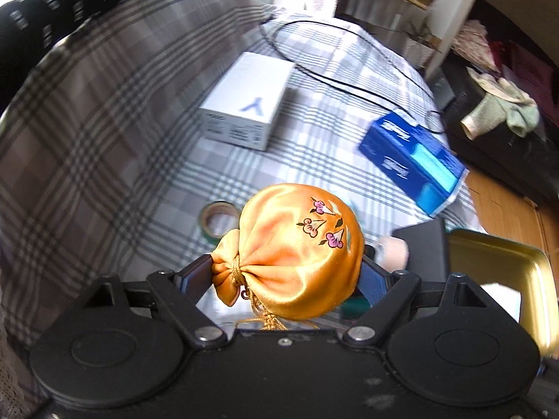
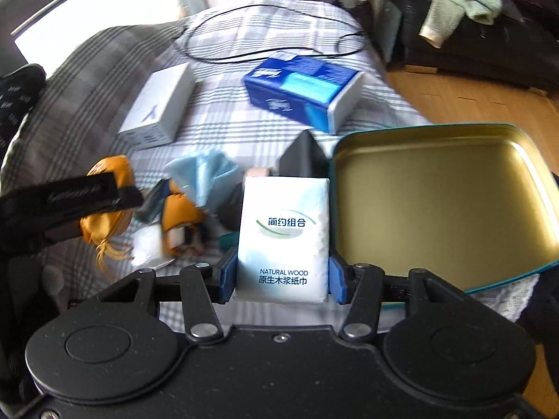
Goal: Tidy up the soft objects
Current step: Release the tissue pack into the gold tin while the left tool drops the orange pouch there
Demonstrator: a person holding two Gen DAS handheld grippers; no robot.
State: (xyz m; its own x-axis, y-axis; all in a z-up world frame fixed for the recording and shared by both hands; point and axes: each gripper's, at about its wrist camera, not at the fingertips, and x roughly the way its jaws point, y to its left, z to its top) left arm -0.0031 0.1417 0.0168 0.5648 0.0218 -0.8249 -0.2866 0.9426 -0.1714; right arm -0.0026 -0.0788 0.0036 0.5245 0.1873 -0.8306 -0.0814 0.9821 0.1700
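Note:
An orange satin drawstring pouch (image 1: 297, 244) with embroidered pink flowers hangs above the bed, my left gripper (image 1: 284, 274) shut on it; its blue pads press both sides. From the right wrist view the pouch (image 2: 115, 171) shows at the left behind a black finger (image 2: 87, 192) of that gripper. My right gripper (image 2: 281, 277) is shut on a white pocket tissue pack (image 2: 284, 230), held upright. An open gold tin (image 2: 436, 202) with a teal rim lies just right of the pack. A small heap with a light blue cloth (image 2: 206, 174) and an orange piece (image 2: 178, 216) lies between the two grippers.
A checked bedspread (image 1: 314, 132) carries a white box (image 1: 248, 101), a blue tissue box (image 1: 412, 157), a black cable (image 1: 332, 80) and a tape roll (image 1: 218, 218). A brown plaid cushion (image 1: 87, 122) rises at the left. A black block (image 2: 304, 157) stands behind the pack. Wooden floor lies to the right.

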